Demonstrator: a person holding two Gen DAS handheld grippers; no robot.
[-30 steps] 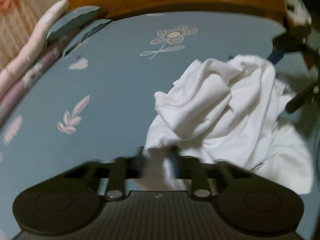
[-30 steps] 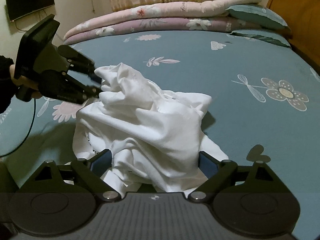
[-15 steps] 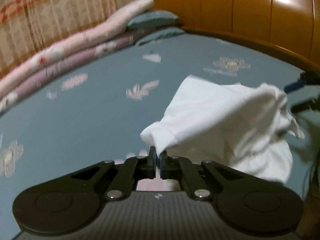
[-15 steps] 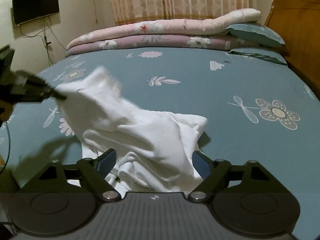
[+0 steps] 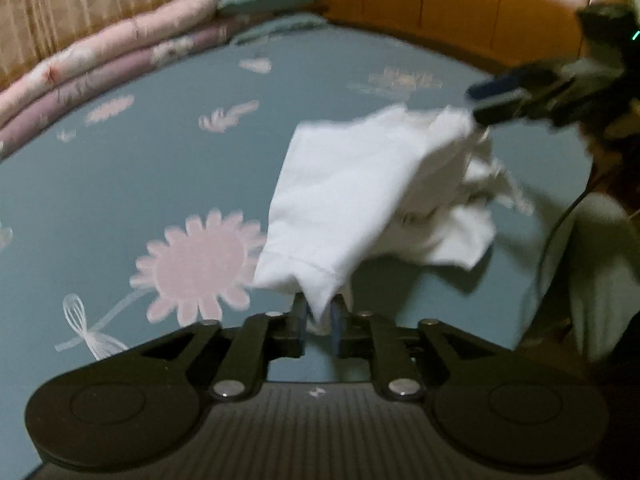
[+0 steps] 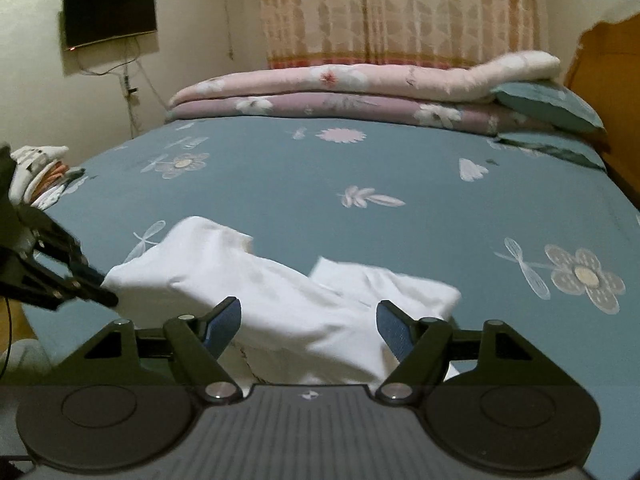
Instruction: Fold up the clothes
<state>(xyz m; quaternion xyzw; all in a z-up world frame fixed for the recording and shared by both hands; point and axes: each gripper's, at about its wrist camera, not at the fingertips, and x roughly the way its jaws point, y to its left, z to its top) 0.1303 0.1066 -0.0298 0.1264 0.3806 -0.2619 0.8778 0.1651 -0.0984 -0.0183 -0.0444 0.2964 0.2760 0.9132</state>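
Right now the white garment point(image 5: 372, 196) hangs over the bed point(image 5: 120, 168), hem between the left gripper point(image 5: 319, 316) jaws, which are opening. Right gripper point(image 6: 308, 320) closing around cloth, pads not pressing yet. Risk: hem slips out early, garment drops back crumpled.

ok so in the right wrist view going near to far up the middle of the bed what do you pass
right claw → white garment → leaf print → pink flower print → purple quilt → pink quilt → curtain
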